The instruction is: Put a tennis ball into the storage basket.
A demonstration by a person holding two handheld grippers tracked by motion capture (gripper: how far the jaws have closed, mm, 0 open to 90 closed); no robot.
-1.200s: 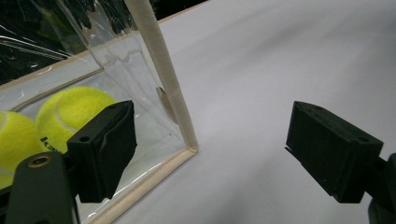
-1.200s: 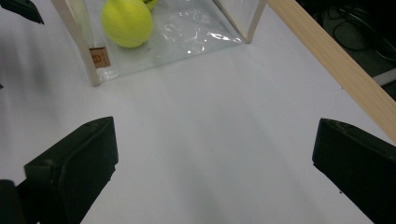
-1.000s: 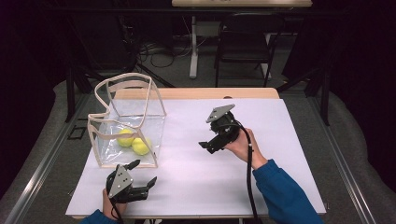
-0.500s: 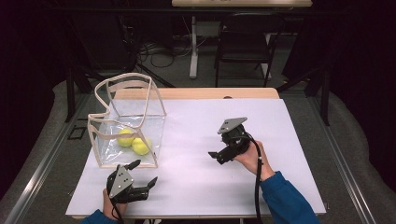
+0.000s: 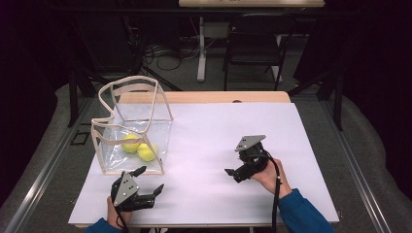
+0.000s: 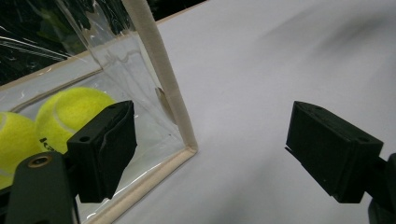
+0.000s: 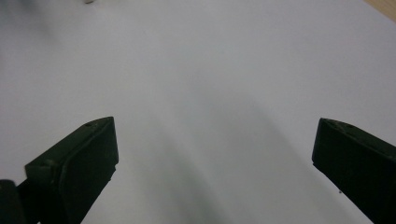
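The left gripper (image 5: 148, 187) rests low at the near left of the bench (image 5: 218, 141), its jaws spread wide with nothing between them. In the left gripper view, the left gripper (image 6: 210, 154) faces the near corner of the clear bag (image 6: 140, 107), and one jaw overlaps the bag's transparent wall while the other stands over bare white surface. The clear bag (image 5: 133, 128) stands upright just beyond this gripper, at the left side of the bench; it is a see-through container with a beige trim (image 6: 161, 79) along its edges and an open top. Two yellow tennis balls (image 5: 138, 147) lie on its floor, touching each other, toward the near side of the bag. In the left gripper view the tennis balls (image 6: 56, 116) show through the wall, partly behind the jaw. The right gripper (image 5: 232, 173) is held in the person's right hand (image 5: 269, 177) at the near right of the bench, well apart from the bag, pointing left. In the right gripper view, the right gripper (image 7: 215, 158) has its jaws wide apart and empty, with plain white bench surface (image 7: 210, 70) between them. A dark chair (image 5: 255, 48) stands on the floor beyond the far edge of the bench.
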